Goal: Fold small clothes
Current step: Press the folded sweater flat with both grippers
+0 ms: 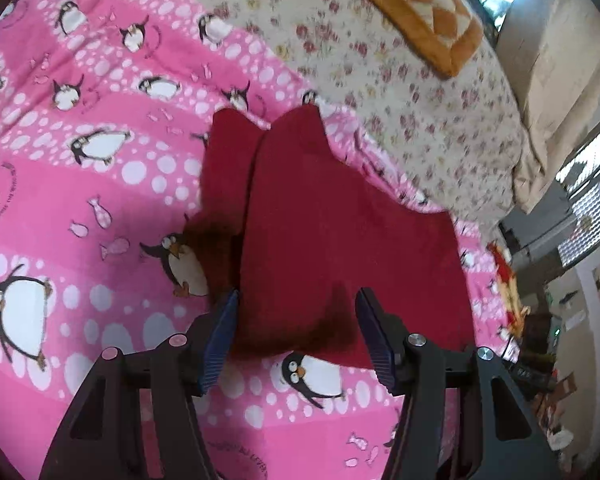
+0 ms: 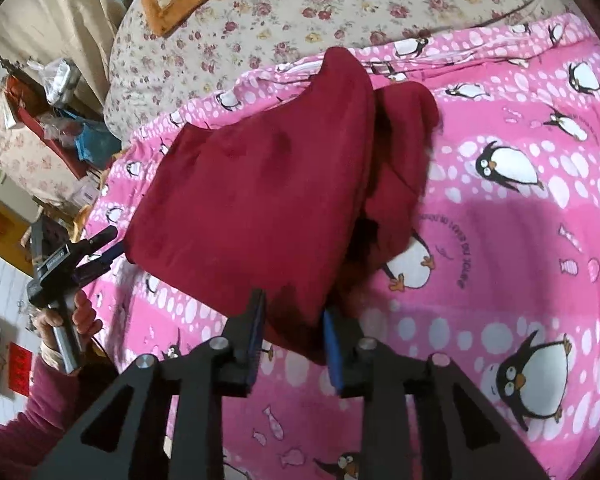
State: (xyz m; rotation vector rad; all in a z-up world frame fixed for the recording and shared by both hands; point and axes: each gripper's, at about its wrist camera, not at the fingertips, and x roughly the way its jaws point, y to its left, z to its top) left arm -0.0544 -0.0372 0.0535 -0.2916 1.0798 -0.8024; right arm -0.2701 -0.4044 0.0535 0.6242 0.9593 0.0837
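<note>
Red garment (image 1: 332, 220) lying folded on the pink penguin sheet (image 1: 80, 200), directly ahead of both grippers, presumably set flat for the next fold. Left gripper (image 1: 296, 340) about half open, near hem between the pads, no pressing visible. Right gripper (image 2: 294, 336) narrow, straddling the near corner; actual pinch cannot be confirmed. Bare sheet to either side and nearer; floral quilt (image 2: 300, 12) beyond the far edge.
</note>
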